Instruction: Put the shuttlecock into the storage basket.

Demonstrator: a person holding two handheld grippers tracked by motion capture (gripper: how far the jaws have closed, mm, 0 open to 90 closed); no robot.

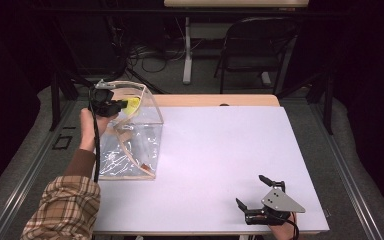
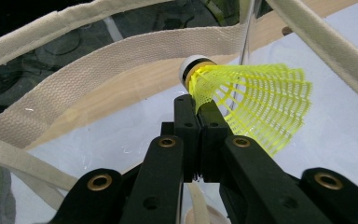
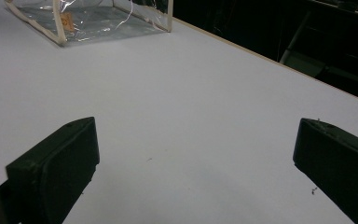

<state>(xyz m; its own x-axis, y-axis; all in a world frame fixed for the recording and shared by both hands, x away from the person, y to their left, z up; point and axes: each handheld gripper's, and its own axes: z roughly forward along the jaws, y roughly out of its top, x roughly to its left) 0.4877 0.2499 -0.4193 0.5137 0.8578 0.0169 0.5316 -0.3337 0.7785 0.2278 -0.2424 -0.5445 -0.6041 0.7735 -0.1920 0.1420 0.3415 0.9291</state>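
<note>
Left gripper view: fingers [image 2: 200, 126] pinch yellow shuttlecock [image 2: 251, 102]; right gripper [image 1: 260, 192] fingers wide apart, empty.

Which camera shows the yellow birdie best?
The left gripper view: the yellow shuttlecock is close up, pinched in the left hand-held gripper. The high view shows it as a small yellow patch at the clear bag.
</note>
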